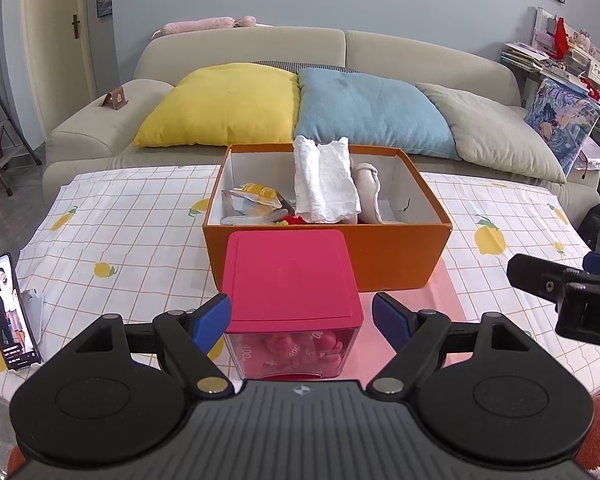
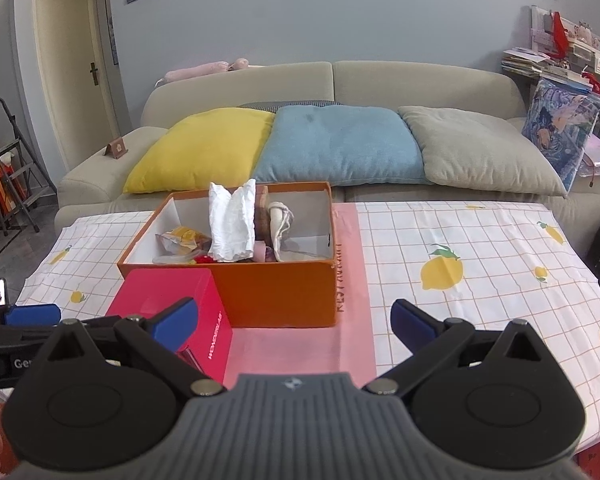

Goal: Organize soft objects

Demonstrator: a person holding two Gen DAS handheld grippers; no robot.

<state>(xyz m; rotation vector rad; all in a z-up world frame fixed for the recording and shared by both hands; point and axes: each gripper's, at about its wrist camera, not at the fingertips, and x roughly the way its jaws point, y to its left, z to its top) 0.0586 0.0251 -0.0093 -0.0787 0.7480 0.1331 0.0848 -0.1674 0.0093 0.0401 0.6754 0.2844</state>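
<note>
Left wrist view: my left gripper (image 1: 302, 318) is spread wide, its two blue fingertips (image 1: 210, 318) flanking one pink-lidded clear container (image 1: 292, 300) without clearly touching it. I see pink items inside through the clear wall, too blurred to count. Just behind the container stands one orange box (image 1: 400, 256), open at the top. In it I count one crumpled white cloth (image 1: 324, 178) standing upright, one beige cloth bundle (image 1: 368, 192) beside it on the right, one yellow and silver packet (image 1: 256, 200) on the left, and something small and red (image 1: 296, 221) near the front wall. Both containers rest on a lemon-print tablecloth (image 1: 132, 232), with a pink sheet (image 1: 440, 300) under the box's right side. One phone (image 1: 10, 312) stands propped at the table's left edge.

In the right wrist view my right gripper (image 2: 294, 322) is also released and holds nothing, hovering above the pink sheet to the right of the pink container. Beyond the table is one sofa (image 2: 380, 80) carrying three cushions in a row: yellow (image 2: 196, 148), blue (image 2: 340, 144) and grey (image 2: 480, 148).
</note>
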